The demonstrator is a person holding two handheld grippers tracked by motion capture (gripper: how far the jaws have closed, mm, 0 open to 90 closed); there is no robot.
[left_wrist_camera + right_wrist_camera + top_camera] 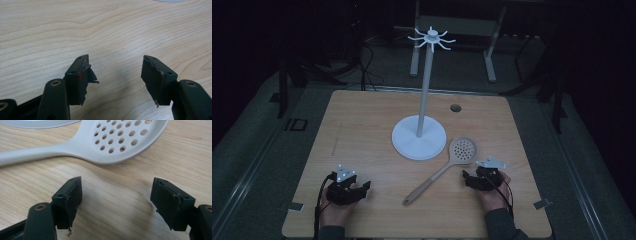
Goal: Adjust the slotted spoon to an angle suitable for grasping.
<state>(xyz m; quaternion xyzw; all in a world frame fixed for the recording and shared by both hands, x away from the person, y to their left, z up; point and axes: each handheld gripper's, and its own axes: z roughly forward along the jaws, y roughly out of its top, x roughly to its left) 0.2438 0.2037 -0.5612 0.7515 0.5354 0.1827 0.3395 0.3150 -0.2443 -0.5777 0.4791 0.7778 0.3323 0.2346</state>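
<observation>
1. Wood-grain table — pale, rounded at the corners, with a small round hole near its far edge and a dark floor around it.
2. Stand: a white disc base at the table's middle, a thin post rising from it, and a ring of short hooks at the top.
3. Spoon: a slotted white one lying flat just right of the base, its holed bowl near the base rim and its handle running toward the near edge, between the two hands.
4. Left gripper — held low over bare wood at the near left, jaws wide apart and holding nothing.
5. Right gripper, at the near right, has its jaws spread wide and empty, the spoon's bowl just ahead of the tips, not touching.
</observation>
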